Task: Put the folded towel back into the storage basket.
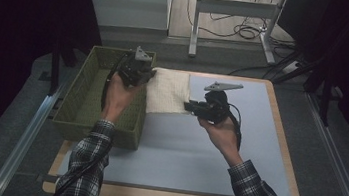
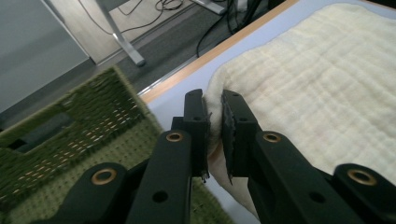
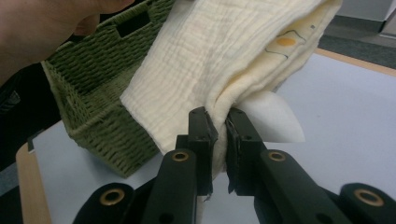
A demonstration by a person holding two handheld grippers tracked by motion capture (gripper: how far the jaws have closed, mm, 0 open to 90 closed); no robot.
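Seen from the high view: left gripper (image 1: 151,73) and right gripper (image 1: 187,105) both clamped on a cream cloth (image 1: 169,91), stretched between them near the table's (image 1: 257,148) far edge, just beside the green basket (image 1: 77,101) at the far left corner. Left gripper view: jaws pinched on the cloth's (image 2: 317,84) corner fold, basket (image 2: 70,154) alongside. Right gripper view: jaws closed on a lifted, sagging cloth (image 3: 210,51) edge, basket (image 3: 93,88) behind.

High view looks down from above; both gripper views sit close, sharing the cloth (image 2: 322,84).
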